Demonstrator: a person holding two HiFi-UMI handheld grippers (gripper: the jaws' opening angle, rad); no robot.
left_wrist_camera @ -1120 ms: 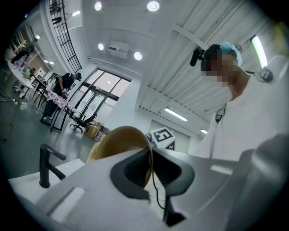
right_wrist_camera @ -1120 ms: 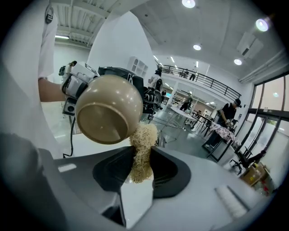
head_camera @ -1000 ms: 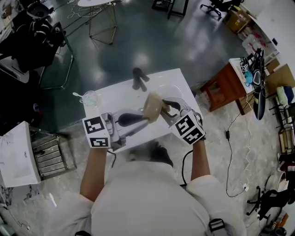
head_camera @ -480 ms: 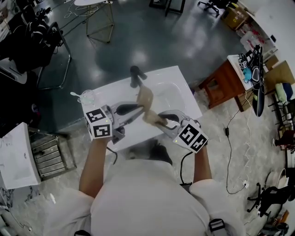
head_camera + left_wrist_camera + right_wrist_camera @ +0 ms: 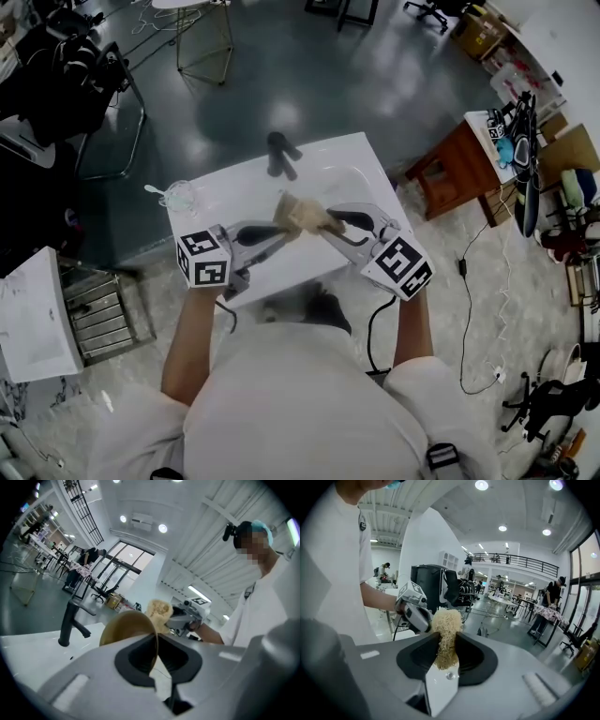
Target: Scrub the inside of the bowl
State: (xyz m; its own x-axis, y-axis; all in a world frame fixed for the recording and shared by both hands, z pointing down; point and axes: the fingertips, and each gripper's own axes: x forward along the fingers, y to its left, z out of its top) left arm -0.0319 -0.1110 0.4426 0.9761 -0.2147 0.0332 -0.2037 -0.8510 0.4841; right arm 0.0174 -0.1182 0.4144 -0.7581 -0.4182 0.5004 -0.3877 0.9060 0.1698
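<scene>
While the left gripper (image 5: 157, 665) held the bowl (image 5: 127, 629) by its rim, its fingers (image 5: 136, 660) were closed tight on that thin edge; the bowl hung in the air over the white tabletop (image 5: 225, 192), in front of the black tap (image 5: 279, 155), and touched nothing below it. The right gripper (image 5: 446, 663) had its fingers (image 5: 417, 660) pressed on a pale fibrous scrubber (image 5: 446, 630), which stuck out beyond them toward the bowl.

Compared with a moment before, the bowl had come lower; half a second earlier it stood higher, close to the tap, and was tilted more on its edge. The scrubber had come up from below the bowl and now sat level with it; in the head view the two made one beige mass between the grippers. Whether the scrubber touched the inner wall could not be told; in the left gripper view it showed just behind the far rim.

In my judgement this brought the two together for scrubbing; the next move would need the scrubber pressed inside the bowl while the left grip stayed firm, because a thin rim could slip.
</scene>
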